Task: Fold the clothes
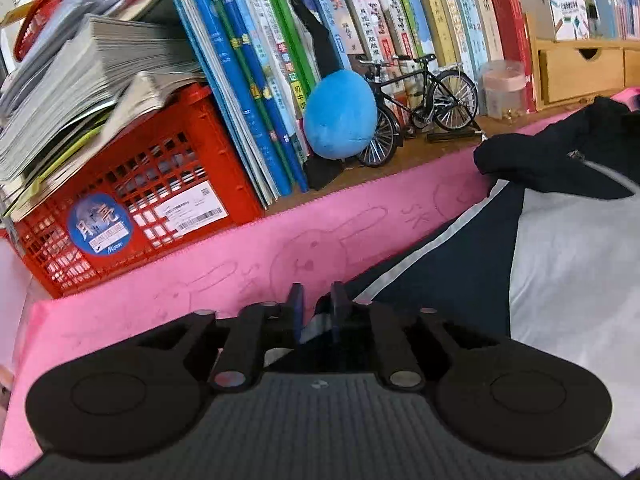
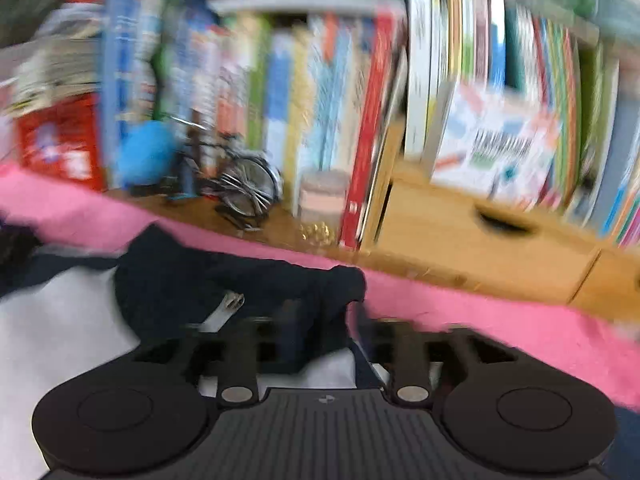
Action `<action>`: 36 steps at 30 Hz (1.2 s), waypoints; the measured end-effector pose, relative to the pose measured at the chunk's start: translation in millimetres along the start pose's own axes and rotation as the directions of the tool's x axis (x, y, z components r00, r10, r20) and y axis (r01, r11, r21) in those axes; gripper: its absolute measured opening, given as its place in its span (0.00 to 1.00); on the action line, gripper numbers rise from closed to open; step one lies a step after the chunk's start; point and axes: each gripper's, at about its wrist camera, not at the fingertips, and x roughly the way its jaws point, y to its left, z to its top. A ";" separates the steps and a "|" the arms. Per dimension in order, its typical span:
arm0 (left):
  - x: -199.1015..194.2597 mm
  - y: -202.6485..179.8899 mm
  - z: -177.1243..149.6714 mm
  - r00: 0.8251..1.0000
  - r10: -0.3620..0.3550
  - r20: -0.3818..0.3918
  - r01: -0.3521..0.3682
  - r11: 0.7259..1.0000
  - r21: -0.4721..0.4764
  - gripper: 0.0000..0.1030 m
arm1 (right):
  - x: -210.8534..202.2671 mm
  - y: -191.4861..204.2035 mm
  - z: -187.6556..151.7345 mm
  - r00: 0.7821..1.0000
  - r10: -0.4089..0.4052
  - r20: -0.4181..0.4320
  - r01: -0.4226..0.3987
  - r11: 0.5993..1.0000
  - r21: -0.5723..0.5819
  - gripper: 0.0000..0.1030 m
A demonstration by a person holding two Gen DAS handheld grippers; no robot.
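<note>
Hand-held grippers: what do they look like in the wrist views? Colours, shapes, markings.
Both match. The left hand-held gripper has a matte black body with two round discs, a ribbed grey centre panel carrying a small logo, silver pivot pins and dark blue flat fingers. The right hand-held gripper shows the same build, blurred. No cables or sleeves visible.

I see a pink mat (image 1: 248, 236) spread over the wooden desk (image 1: 448, 146), a navy-and-grey garment (image 1: 560, 248) lying on it. Behind, directly on the wood, stand a red crate (image 1: 160, 196), books (image 1: 248, 92), a blue plush (image 1: 340, 116) and a toy bike (image 1: 424, 100).
</note>
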 end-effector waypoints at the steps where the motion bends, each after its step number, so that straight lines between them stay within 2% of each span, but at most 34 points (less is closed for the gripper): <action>1: -5.4 4.6 -0.1 1.000 -0.001 -0.004 0.001 1.000 -0.017 0.27 | -8.1 -1.0 -4.8 1.000 -0.008 0.006 0.009 1.000 -0.020 0.66; 4: -27.5 20.0 -2.9 1.000 -0.005 0.005 0.005 0.997 -0.076 0.30 | -39.6 -27.8 -25.4 0.996 -0.088 -0.009 0.087 0.991 -0.106 0.66; 7: -51.3 24.3 -9.8 1.000 -0.011 0.020 0.013 0.995 -0.094 0.32 | -39.9 -48.5 -45.4 0.982 -0.145 -0.121 0.131 0.985 -0.114 0.65; 9: -67.4 19.5 -17.4 0.999 -0.025 0.028 0.027 0.997 -0.073 0.34 | -27.4 -57.5 -56.0 0.965 -0.177 -0.192 0.161 0.982 -0.095 0.30; 10: -75.5 17.2 -21.1 0.999 -0.032 0.032 0.034 0.997 -0.063 0.40 | -22.4 -63.1 -60.7 0.948 -0.231 -0.219 0.214 0.972 -0.100 0.11; 11: -83.6 14.8 -24.9 0.999 -0.040 0.035 0.041 0.998 -0.052 0.50 | -18.8 -69.9 -65.0 0.928 -0.285 -0.241 0.267 0.958 -0.105 0.13; 12: -91.7 12.4 -28.7 0.998 -0.047 0.039 0.048 0.998 -0.041 0.53 | -22.0 -82.2 -67.7 0.908 -0.341 -0.244 0.325 0.940 -0.102 0.12; 13: -99.7 10.0 -32.5 0.998 -0.054 0.043 0.055 0.998 -0.030 0.55 | -27.1 -98.7 -70.5 0.878 -0.405 -0.255 0.393 0.914 -0.096 0.12; 15: -115.9 5.3 -40.0 0.996 -0.069 0.050 0.069 0.998 -0.009 0.55 | -43.3 -139.2 -78.5 0.800 -0.525 -0.291 0.533 0.844 -0.058 0.12; 16: -122.0 4.0 -44.3 0.996 -0.077 0.048 0.077 0.997 -0.004 0.55 | -53.2 -161.4 -83.6 0.752 -0.579 -0.314 0.600 0.799 -0.037 0.12; 18: -126.0 5.7 -51.6 0.995 -0.096 0.030 0.097 0.995 -0.030 0.55 | -78.7 -205.4 -96.8 0.635 -0.676 -0.374 0.726 0.688 -0.011 0.15; 19: -128.3 6.2 -54.3 0.994 -0.106 0.024 0.107 0.993 -0.045 0.55 | -93.0 -218.2 -101.3 0.614 -0.683 -0.396 0.747 0.664 0.014 0.23; 20: -130.6 6.7 -56.9 0.993 -0.115 0.018 0.116 0.991 -0.059 0.55 | -108.7 -221.8 -104.5 0.633 -0.668 -0.391 0.739 0.672 0.048 0.30; 22: -135.1 7.7 -62.2 0.991 -0.135 0.006 0.135 0.987 -0.088 0.55 | -139.9 -229.0 -110.9 0.669 -0.639 -0.379 0.720 0.685 0.116 0.71; 23: -137.4 8.2 -64.9 0.989 -0.145 0.001 0.144 0.984 -0.103 0.55 | -154.7 -230.0 -113.3 0.689 -0.626 -0.367 0.706 0.693 0.143 0.75; 27: -147.6 9.2 -75.3 0.981 -0.191 -0.014 0.186 0.969 -0.159 0.55 | -200.6 -190.4 -111.3 0.789 -0.569 -0.233 0.605 0.785 0.133 0.75; 29: -159.2 3.1 -79.1 0.968 -0.250 0.012 0.249 0.953 -0.173 0.57 | -221.9 -159.3 -109.8 0.895 -0.424 -0.137 0.444 0.873 0.201 0.75; 30: -165.0 0.1 -81.0 0.960 -0.279 0.026 0.279 0.943 -0.180 0.59 | -229.6 -141.9 -110.1 0.939 -0.329 -0.096 0.343 0.911 0.229 0.74; 31: -170.6 -4.4 -82.9 0.951 -0.306 0.039 0.308 0.934 -0.183 0.64 | -232.7 -123.4 -111.0 0.970 -0.236 -0.063 0.245 0.938 0.247 0.73; 32: -175.1 -12.4 -84.6 0.944 -0.326 0.047 0.329 0.927 -0.178 0.66 | -234.6 -105.4 -111.7 0.989 -0.145 -0.031 0.148 0.954 0.261 0.73; 33: -178.0 -20.6 -86.1 0.940 -0.340 0.044 0.342 0.925 -0.163 0.66 | -231.4 -88.8 -112.0 0.998 -0.065 -0.016 0.067 0.961 0.267 0.72; 35: -181.4 -37.2 -91.6 0.931 -0.364 0.009 0.362 0.924 -0.125 0.66 | -219.7 -55.3 -114.2 0.997 0.078 -0.016 -0.071 0.962 0.264 0.66; 36: -181.8 -43.3 -95.7 0.932 -0.361 -0.013 0.358 0.928 -0.103 0.67 | -213.2 -41.7 -116.9 0.992 0.121 -0.030 -0.110 0.963 0.246 0.66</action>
